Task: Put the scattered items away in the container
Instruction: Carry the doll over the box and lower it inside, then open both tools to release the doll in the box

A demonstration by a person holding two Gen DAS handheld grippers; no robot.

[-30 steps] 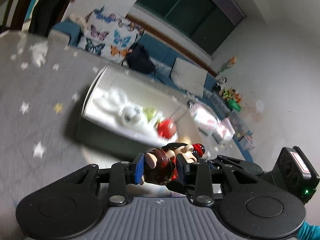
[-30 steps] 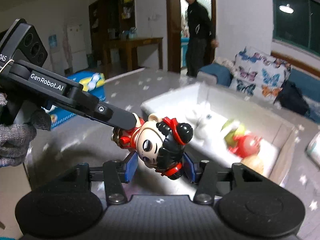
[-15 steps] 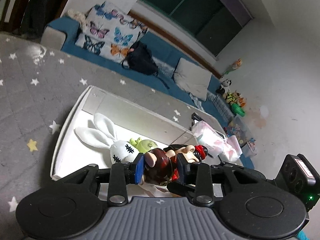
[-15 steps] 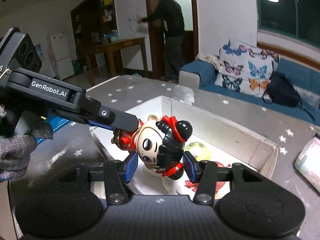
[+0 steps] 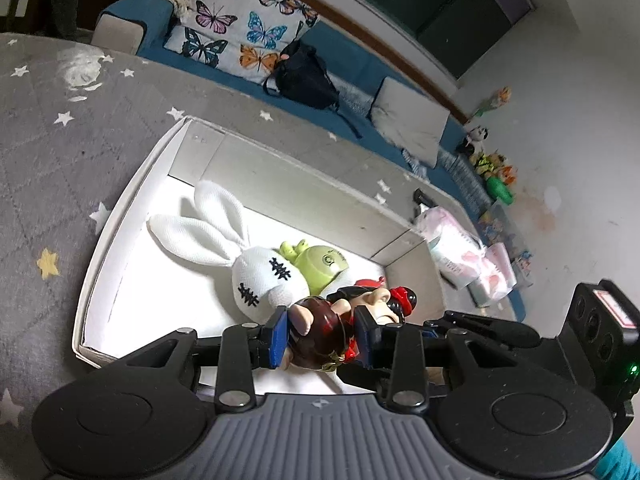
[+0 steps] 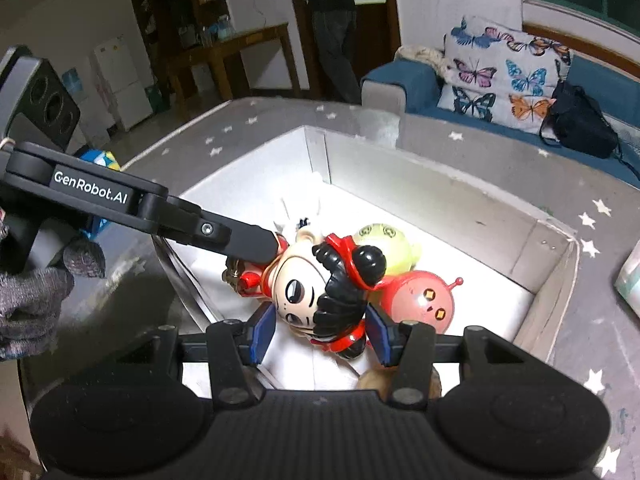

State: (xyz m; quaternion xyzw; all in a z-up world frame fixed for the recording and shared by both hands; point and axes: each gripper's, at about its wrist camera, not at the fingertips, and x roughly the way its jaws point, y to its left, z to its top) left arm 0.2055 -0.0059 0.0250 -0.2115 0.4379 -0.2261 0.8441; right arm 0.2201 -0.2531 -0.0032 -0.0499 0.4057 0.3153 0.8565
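Note:
A doll (image 6: 320, 292) with black hair buns and red clothes hangs over the open white box (image 6: 440, 168), held by both grippers at once. My right gripper (image 6: 320, 334) is shut on its head, blue pads on either side. My left gripper (image 5: 320, 336) is shut on the doll's (image 5: 328, 332) brown body, and its black finger (image 6: 244, 242) reaches in from the left in the right wrist view. Inside the box (image 5: 120, 216) lie a white rabbit plush (image 5: 256, 276), a green toy (image 5: 324, 264) and a red round toy (image 6: 420, 300).
The box stands on a grey mat with stars (image 5: 48, 152). A pink tissue pack (image 5: 460, 256) lies beyond its right end. A blue sofa with a butterfly cushion (image 6: 504, 76) and a black bag (image 6: 576, 124) runs behind. A person (image 6: 328, 20) stands at the back doorway.
Both grippers have carried the doll forward and a little down, from short of the box to over its inside. The grip on the doll is unchanged.

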